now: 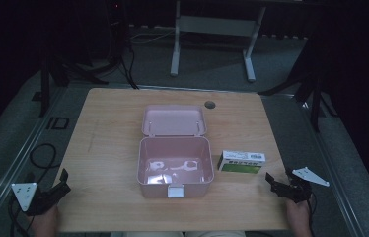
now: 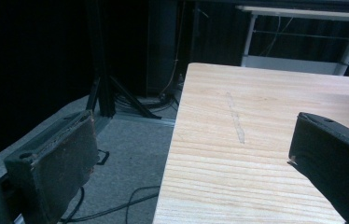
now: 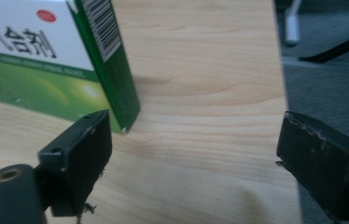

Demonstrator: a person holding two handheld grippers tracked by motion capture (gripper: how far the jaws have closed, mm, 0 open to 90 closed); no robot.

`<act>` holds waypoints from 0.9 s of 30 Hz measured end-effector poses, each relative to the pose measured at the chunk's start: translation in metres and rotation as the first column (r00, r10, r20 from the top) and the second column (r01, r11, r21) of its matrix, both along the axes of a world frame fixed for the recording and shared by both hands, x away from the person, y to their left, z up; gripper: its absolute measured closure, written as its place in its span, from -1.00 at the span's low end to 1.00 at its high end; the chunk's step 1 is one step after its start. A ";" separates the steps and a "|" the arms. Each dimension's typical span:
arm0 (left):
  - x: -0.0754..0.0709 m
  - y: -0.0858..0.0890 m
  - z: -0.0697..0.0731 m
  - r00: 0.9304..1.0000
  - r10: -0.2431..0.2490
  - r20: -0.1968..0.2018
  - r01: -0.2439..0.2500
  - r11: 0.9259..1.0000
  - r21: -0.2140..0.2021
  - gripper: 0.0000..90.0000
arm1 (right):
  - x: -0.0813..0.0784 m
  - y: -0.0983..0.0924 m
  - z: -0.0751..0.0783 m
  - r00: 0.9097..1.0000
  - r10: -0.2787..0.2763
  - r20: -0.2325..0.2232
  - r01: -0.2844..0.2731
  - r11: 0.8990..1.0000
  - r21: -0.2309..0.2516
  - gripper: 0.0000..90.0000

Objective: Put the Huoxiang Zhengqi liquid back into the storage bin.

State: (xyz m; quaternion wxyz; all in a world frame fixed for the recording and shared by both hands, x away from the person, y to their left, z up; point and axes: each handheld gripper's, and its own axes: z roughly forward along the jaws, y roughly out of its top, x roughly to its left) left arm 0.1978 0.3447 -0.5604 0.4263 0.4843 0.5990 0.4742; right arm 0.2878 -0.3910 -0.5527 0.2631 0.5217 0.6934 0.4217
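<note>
Box, green and white, is laid flat on the table, just right of the case and near the table's right edge. Printed characters and a red dot are seen on its white top in the right gripper view, and a barcode is carried on its narrow end. The right gripper is held at the near right corner of the table, just near and right of the box, apart from it. Its jaws are spread wide with nothing between them but bare wood; in the right gripper view one jaw is seen close below the box's corner, without contact.

The case, pink, is set at the table's middle with its lid thrown back toward the far side. A white latch is seen on its near wall, and pale items are lying on its floor, too dim to be identified.

The left gripper is held at the near left corner, well apart from the case. Its jaws are likewise spread wide and empty, as seen in the left gripper view, one over the table's edge and one over the grey floor.
</note>
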 end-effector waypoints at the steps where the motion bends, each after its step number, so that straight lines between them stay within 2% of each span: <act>1: 0.000 0.000 0.000 1.000 0.000 0.000 0.000 1.000 0.000 -0.97 | 0.000 0.000 0.000 1.000 0.008 0.007 -0.008 1.000 0.003 -0.72; 2: 0.000 0.000 0.000 1.000 -0.004 -0.001 0.004 1.000 0.002 -0.97 | 0.001 0.000 0.000 0.999 0.032 -0.007 -0.032 0.999 0.000 -0.72; 4: 0.000 0.000 0.000 1.000 -0.004 -0.001 0.004 1.000 0.002 -0.97 | 0.002 -0.001 0.000 0.999 0.047 -0.020 -0.047 0.999 -0.008 -0.72; 5: 0.001 0.000 0.000 1.000 -0.016 -0.010 0.016 1.000 0.008 -0.97 | 0.003 -0.003 -0.001 0.996 0.082 -0.039 -0.083 0.996 -0.026 -0.73; 6: 0.001 0.000 0.000 1.000 -0.022 -0.012 0.022 1.000 0.008 -0.97 | 0.004 -0.005 -0.001 0.993 0.098 -0.063 -0.099 0.995 -0.015 -0.73; 7: 0.001 0.000 0.000 1.000 -0.022 -0.012 0.022 1.000 0.008 -0.97 | 0.005 -0.008 -0.001 0.989 0.131 -0.076 -0.130 0.991 0.013 -0.73; 8: 0.001 0.000 0.000 1.000 -0.022 -0.011 0.022 1.000 0.006 -0.97 | 0.006 -0.010 0.000 0.987 0.140 -0.083 -0.138 0.990 0.029 -0.73; 9: 0.001 0.000 0.000 1.000 -0.022 -0.011 0.022 1.000 0.006 -0.97 | 0.006 -0.010 0.000 0.987 0.140 -0.083 -0.138 0.990 0.029 -0.73; 10: 0.001 0.000 0.000 1.000 -0.022 -0.012 0.022 1.000 0.003 -0.97 | 0.006 -0.011 0.000 0.982 0.161 -0.094 -0.158 0.987 0.030 -0.76; 11: 0.001 0.000 0.000 1.000 -0.023 -0.013 0.023 1.000 0.002 -0.97 | 0.006 -0.009 0.000 0.978 0.174 -0.111 -0.179 0.983 -0.032 -0.77; 12: 0.001 0.000 0.000 1.000 -0.026 -0.014 0.026 1.000 0.002 -0.97 | 0.006 -0.010 0.000 0.972 0.197 -0.125 -0.204 0.978 -0.044 -0.77; 13: 0.002 0.000 0.000 1.000 -0.027 -0.017 0.027 1.000 0.005 -0.97 | 0.006 -0.011 0.000 0.966 0.219 -0.135 -0.225 0.974 -0.035 -0.77; 15: 0.002 0.000 0.000 0.999 -0.030 -0.020 0.030 1.000 0.004 -0.97 | 0.006 -0.013 0.000 0.944 0.294 -0.152 -0.297 0.955 0.001 -0.77; 16: 0.002 0.000 0.000 0.999 -0.030 -0.020 0.030 1.000 0.004 -0.97 | 0.006 -0.011 0.001 0.933 0.315 -0.173 -0.324 0.946 -0.023 -0.77; 17: 0.003 0.000 0.000 0.999 -0.031 -0.022 0.031 0.999 0.006 -0.97 | 0.006 -0.010 0.001 0.924 0.336 -0.183 -0.345 0.938 -0.019 -0.77; 18: 0.003 0.000 0.000 0.999 -0.033 -0.024 0.033 0.999 0.006 -0.97 | 0.007 -0.007 0.000 0.901 0.375 -0.218 -0.390 0.920 -0.030 -0.77; 20: 0.003 0.000 0.000 0.999 -0.036 -0.023 0.036 0.999 0.005 -0.97 | 0.007 -0.003 -0.001 0.876 0.413 -0.250 -0.436 0.899 -0.045 -0.78; 21: 0.003 0.001 0.000 0.999 -0.037 -0.023 0.037 0.999 0.004 -0.97 | 0.007 0.000 0.000 0.867 0.427 -0.259 -0.455 0.889 -0.057 -0.78; 22: 0.003 0.001 0.000 0.999 -0.037 -0.023 0.037 0.999 0.004 -0.97 | 0.007 0.000 0.000 0.867 0.427 -0.259 -0.455 0.889 -0.057 -0.78; 23: 0.003 0.001 0.000 0.999 -0.039 -0.024 0.040 0.999 0.003 -0.97 | 0.007 0.001 0.001 0.861 0.431 -0.269 -0.463 0.884 -0.066 -0.78; 24: 0.003 0.001 0.000 0.999 -0.041 -0.024 0.041 0.999 0.004 -0.97 | 0.008 0.003 0.004 0.845 0.451 -0.289 -0.491 0.867 -0.081 -0.79; 25: 0.003 0.000 0.000 0.999 -0.042 -0.025 0.042 0.999 0.006 -0.97 | 0.008 0.005 0.006 0.841 0.456 -0.291 -0.499 0.861 -0.095 -0.79; 26: 0.003 0.000 0.000 0.999 -0.043 -0.026 0.043 0.999 0.006 -0.97 | 0.008 0.006 0.009 0.829 0.468 -0.307 -0.518 0.849 -0.106 -0.79; 27: 0.003 0.000 0.000 0.999 -0.044 -0.026 0.044 0.999 0.008 -0.97 | 0.007 0.008 0.010 0.823 0.472 -0.316 -0.529 0.840 -0.123 -0.79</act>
